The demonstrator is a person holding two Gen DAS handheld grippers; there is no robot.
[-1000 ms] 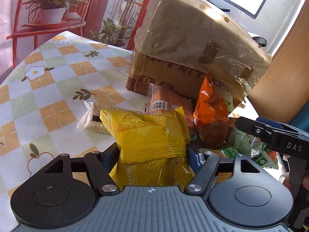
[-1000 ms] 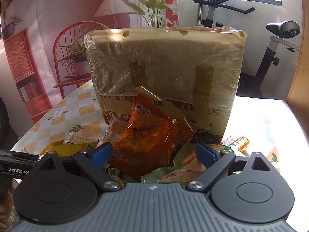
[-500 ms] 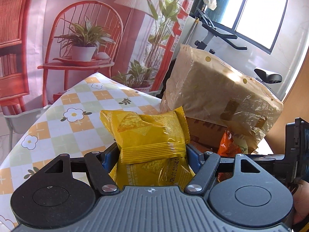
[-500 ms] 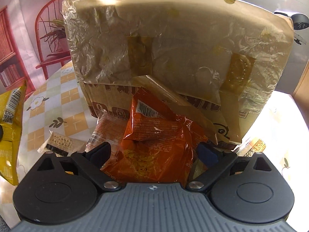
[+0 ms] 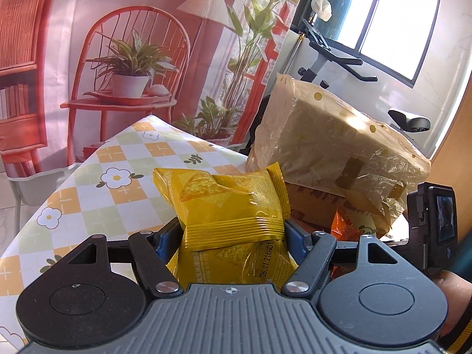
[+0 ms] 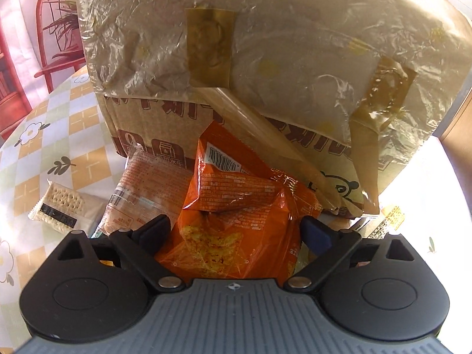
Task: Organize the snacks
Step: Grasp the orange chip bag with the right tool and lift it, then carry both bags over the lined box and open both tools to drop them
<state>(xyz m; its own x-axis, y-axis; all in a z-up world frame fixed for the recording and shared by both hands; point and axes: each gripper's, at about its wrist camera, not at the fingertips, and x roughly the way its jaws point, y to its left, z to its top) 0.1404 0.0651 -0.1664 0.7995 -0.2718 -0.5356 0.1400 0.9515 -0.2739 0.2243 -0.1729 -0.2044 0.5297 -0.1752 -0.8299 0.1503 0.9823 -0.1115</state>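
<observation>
The left gripper [image 5: 233, 233] is clamped on a yellow snack packet [image 5: 224, 203], its blue pads pressing the crimped seam from both sides and the packet raised clear of the table [image 5: 97, 183]. The right gripper [image 6: 236, 230] points down over an orange snack bag [image 6: 236, 206] at the near foot of a cardboard box [image 6: 153, 126]; its jaws stand apart on either side of the bag, and I judge they are not yet squeezing it.

To do this step well, the right claw should settle lower so both pads meet the body of the orange bag, not just its puffed top (a slippery film bag will squirt out of a shallow pinch). It should close gently to spare the chips inside. A pale orange packet [image 6: 147, 188] lies just left of the bag, touching it, and should stay outside the jaws. The yellow packet looks secure, so the left hand can simply hold it steady and apart.

A cracker pack [image 6: 59, 206] lies farther left on the table, which wears a checked cloth with white flowers. The box is draped in crinkled plastic wrap [image 6: 295, 67] fixed with tape. Beyond the table's far edge hangs a printed backdrop [image 5: 132, 59] of a red chair and plants; to the right stand an exercise bike [image 5: 339, 56] and a bright window [image 5: 398, 20].
</observation>
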